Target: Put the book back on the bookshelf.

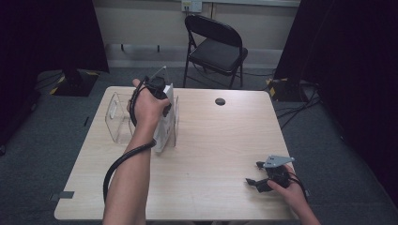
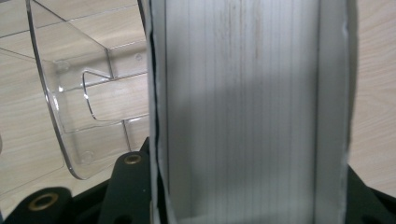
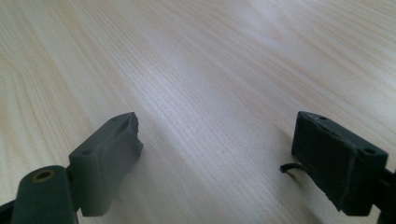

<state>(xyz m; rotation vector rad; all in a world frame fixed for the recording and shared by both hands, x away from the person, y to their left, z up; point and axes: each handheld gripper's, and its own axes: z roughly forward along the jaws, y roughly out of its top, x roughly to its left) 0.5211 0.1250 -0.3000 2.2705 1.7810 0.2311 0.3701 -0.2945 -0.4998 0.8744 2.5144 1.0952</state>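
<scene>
The white book (image 2: 243, 107) stands upright at the far left of the table (image 1: 220, 154), its page edges facing up toward the left gripper (image 1: 159, 91), whose jaws are clamped on it from above, one on each cover. It sits at the right end of a clear plastic holder (image 1: 117, 117), and in the left gripper view the curved clear divider (image 2: 70, 102) rises just to the left of the book.

The right gripper (image 1: 258, 180) rests low over the near right part of the table, well apart from the book, its jaws spread wide with nothing between them but bare wood.

The risk, as I judge it, is in the narrow fit. If the book tilts while it is moved, its lower corner could catch the holder's wall and drag or tip the light holder, since nothing steadies it. A grip on the covers alone could also let the pages sag or slip.
</scene>
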